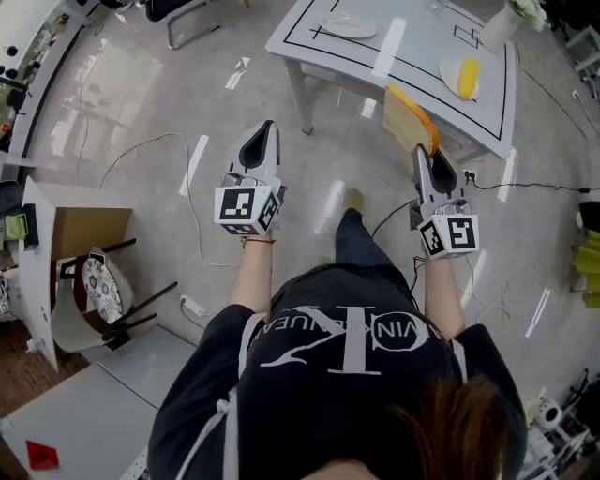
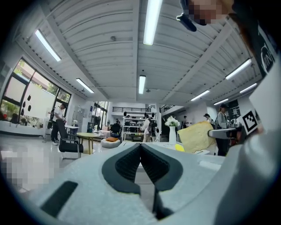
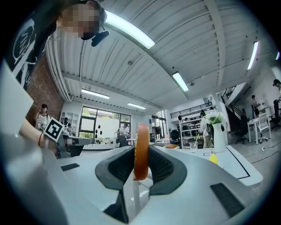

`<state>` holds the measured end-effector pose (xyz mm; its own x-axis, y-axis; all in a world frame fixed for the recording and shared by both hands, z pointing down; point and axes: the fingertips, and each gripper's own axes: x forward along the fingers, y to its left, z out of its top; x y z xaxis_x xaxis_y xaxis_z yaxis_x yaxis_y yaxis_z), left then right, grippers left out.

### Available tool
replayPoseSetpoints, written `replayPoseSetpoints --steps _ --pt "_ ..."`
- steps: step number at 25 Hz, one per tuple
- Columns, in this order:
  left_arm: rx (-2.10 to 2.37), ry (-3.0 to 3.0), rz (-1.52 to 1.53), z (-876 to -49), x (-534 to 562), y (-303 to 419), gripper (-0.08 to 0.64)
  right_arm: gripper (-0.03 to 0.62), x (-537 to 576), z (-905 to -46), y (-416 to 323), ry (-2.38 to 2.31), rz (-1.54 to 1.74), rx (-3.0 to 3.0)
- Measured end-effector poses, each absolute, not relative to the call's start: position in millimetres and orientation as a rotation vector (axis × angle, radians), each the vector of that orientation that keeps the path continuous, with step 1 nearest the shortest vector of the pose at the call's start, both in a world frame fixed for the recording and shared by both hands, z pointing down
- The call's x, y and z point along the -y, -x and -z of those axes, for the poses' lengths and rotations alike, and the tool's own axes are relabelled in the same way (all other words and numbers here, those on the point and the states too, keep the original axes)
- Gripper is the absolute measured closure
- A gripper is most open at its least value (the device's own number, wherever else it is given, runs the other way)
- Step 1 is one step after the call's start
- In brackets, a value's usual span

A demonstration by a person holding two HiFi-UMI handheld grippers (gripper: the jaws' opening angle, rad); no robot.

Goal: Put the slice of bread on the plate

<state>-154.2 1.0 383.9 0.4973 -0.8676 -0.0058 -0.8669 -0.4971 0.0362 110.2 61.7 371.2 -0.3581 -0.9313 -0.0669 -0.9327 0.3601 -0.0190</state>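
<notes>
At 9 o'clock in the head view, a brown cardboard piece (image 1: 89,230) lies just above a white chair (image 1: 80,323), and a thin cable (image 1: 141,145) curls over the floor (image 1: 122,84). Toward 11 o'clock from the person's torso, the left tool (image 1: 269,127) points level with its jaws together and nothing between them (its own view shows the dark pads meeting at the tips). Toward 1 o'clock, the right tool (image 1: 419,150) is clamped on the slice of bread (image 1: 409,117). The slice stands on edge between the pads, its brown crust facing the camera in the right gripper view. From above, the slice is seen against the near edge of the white counter (image 1: 427,47), which fills 12 to 1 o'clock. On the counter, the plate (image 1: 348,26) lies at 12 o'clock, well apart from the bread. A second plate (image 1: 453,75) nearer 1 o'clock carries a yellow item (image 1: 468,77), and a white vase (image 1: 497,26) stands at the far right corner.
</notes>
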Motion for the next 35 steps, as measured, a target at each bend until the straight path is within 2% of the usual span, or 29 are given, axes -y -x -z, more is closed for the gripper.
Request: replayPoseSetpoints --steps 17,28,35 --pt "1.63 -2.613 0.008 -392 152 114 0.558 0.503 108 -384 -129 1.59 0.039 -2.679" --pt "1.64 -2.624 0.038 -387 214 74 0.558 0.503 173 -382 -157 1.53 0.049 -2.689" --pt "1.639 -2.596 -0.005 -398 231 73 0.558 0.503 195 -394 -163 1.539 0.118 -2.682"
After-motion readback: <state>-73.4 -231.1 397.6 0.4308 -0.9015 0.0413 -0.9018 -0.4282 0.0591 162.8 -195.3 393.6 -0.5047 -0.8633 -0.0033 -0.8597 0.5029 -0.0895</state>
